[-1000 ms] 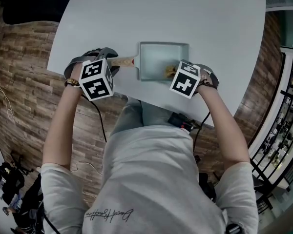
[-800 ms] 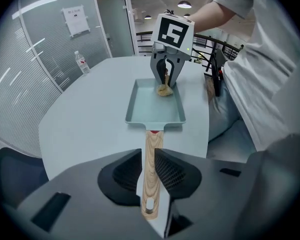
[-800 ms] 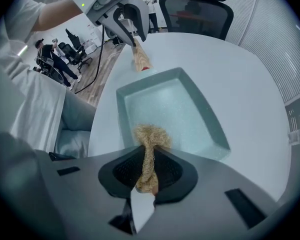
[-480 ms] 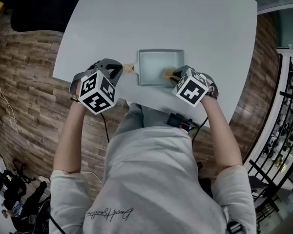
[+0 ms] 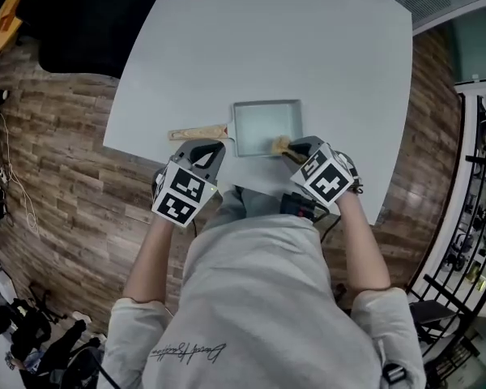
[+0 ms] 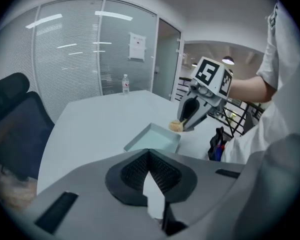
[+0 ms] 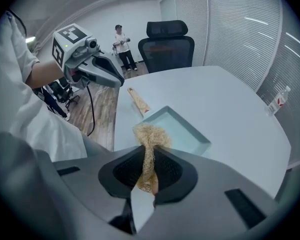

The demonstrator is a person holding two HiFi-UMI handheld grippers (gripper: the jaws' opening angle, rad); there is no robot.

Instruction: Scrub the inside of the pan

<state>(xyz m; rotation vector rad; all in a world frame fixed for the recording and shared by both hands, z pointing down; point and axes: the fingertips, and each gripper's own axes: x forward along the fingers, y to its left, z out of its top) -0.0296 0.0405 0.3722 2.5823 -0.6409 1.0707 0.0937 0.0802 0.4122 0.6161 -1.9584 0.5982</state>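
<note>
A pale rectangular pan (image 5: 266, 126) with a wooden handle (image 5: 198, 132) lies on the white table (image 5: 251, 47). My right gripper (image 5: 292, 147) is shut on a tan fibre scrubber (image 5: 279, 145) at the pan's near right corner. In the right gripper view the scrubber (image 7: 150, 136) sticks up from the shut right gripper (image 7: 148, 160), with the pan (image 7: 177, 131) just beyond it. My left gripper (image 5: 211, 147) hangs shut and empty near the table's front edge, just short of the handle. In the left gripper view its pads (image 6: 140, 171) meet with nothing between them.
A water bottle (image 6: 125, 83) stands at the table's far side. An office chair (image 7: 167, 46) and a standing person (image 7: 122, 46) are beyond the table's end. A black device (image 5: 300, 204) lies in my lap below the table edge. Wooden floor surrounds the table.
My left gripper has come off the pan handle and pulled back toward my body, leaving the handle bare. The right gripper stays at the pan's near right corner with the scrubber.
</note>
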